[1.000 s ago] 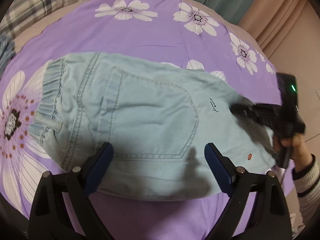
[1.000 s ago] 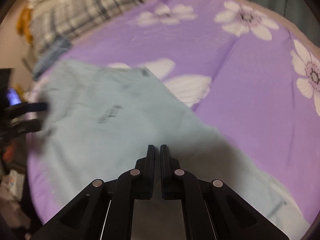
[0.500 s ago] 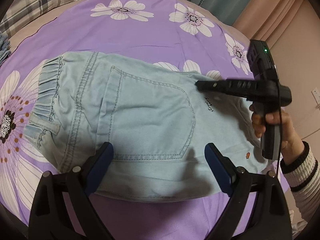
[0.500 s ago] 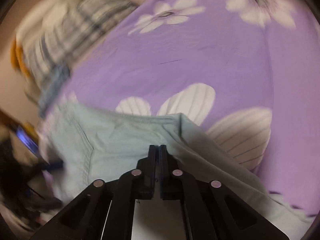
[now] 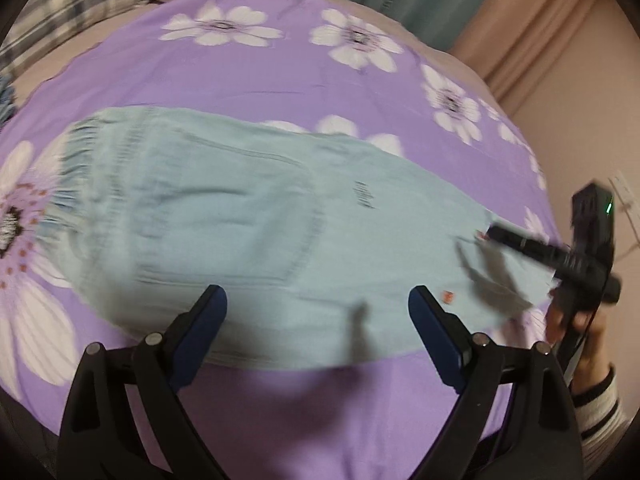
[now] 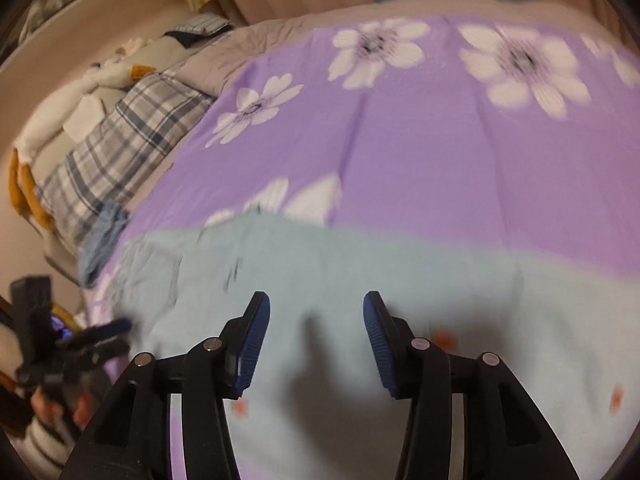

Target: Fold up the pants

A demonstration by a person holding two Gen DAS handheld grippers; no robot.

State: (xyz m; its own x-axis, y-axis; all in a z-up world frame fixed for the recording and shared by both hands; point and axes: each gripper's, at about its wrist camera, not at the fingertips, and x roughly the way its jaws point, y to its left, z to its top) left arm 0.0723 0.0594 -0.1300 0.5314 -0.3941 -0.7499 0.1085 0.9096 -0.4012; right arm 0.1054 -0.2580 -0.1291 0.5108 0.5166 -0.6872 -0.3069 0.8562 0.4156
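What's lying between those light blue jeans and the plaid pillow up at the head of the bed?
In the right wrist view, only purple flowered bedsheet separates the light blue denim pants from the plaid pillow; that stretch is otherwise bare.

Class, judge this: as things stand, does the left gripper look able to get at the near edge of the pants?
Probably yes. The left gripper is open, empty, and hangs just above the pants near edge; nothing lies between, and the right gripper is at the far end.

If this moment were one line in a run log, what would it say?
pants: flat on purple sheet | left gripper: open, empty | right gripper: fingers just opening, nothing between them
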